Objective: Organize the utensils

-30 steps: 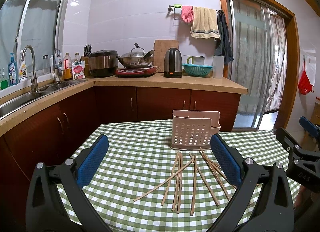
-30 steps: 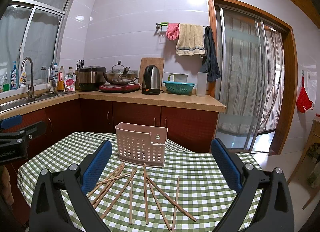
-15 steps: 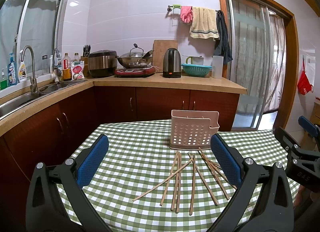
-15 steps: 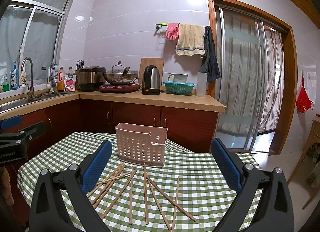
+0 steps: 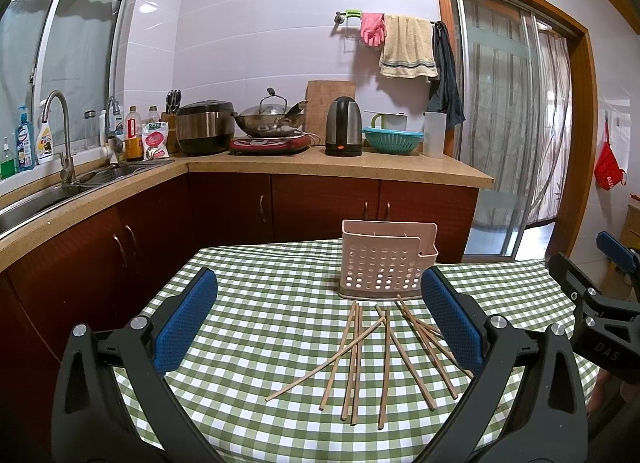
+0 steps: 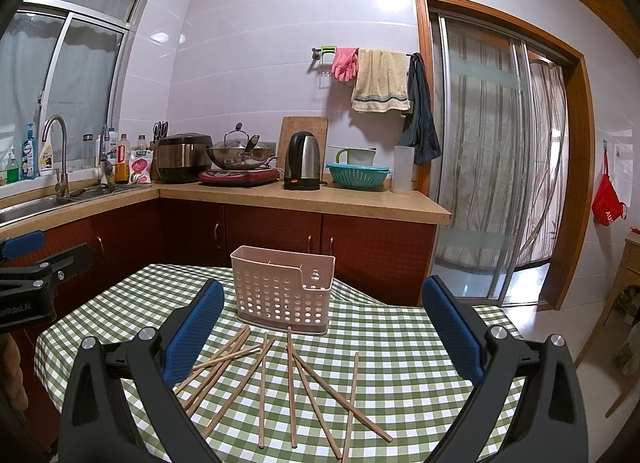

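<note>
Several wooden chopsticks lie scattered on a green checked tablecloth, just in front of a pink perforated utensil holder that stands upright. My left gripper hangs above the near side of the table, wide open, nothing between its blue pads. My right gripper is likewise wide open and holds nothing, with the chopsticks below it. Each gripper shows at the edge of the other's view: the right one and the left one.
Behind the table runs an L-shaped counter with a kettle, wok, rice cooker, teal colander and a sink at left. A sliding glass door is at right. A hand shows at lower left.
The left wrist view has shifted very slightly; holder and chopsticks sit a touch lower-left in it. Both grippers stay open. Nothing on the table has moved.
</note>
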Demonstrator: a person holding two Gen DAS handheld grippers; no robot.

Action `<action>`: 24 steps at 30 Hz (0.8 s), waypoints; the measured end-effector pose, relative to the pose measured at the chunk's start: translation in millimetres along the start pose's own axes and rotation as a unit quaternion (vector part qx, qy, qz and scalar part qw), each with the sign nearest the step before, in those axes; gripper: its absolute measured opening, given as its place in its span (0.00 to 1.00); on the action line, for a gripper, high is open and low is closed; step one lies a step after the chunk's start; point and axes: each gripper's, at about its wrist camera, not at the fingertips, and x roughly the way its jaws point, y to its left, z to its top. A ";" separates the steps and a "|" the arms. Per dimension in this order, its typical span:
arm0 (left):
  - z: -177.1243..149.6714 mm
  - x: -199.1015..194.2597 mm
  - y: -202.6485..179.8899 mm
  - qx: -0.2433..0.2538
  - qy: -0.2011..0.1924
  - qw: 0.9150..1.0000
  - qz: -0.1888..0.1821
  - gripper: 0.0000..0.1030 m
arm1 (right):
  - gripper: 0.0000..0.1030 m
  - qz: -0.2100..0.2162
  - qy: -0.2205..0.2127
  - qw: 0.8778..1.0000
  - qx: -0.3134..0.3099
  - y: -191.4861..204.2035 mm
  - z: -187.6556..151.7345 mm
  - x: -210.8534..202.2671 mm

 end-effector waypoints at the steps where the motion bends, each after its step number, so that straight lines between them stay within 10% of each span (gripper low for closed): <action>1: -0.1 0.0 -0.1 0.000 0.000 1.000 0.000 0.96 | 0.94 0.000 0.000 1.000 0.000 0.2 -0.2 0.2; 24: -3.5 12.8 -4.5 0.003 0.010 1.000 0.000 0.96 | 0.94 0.006 0.010 1.000 0.004 -0.1 -7.8 6.5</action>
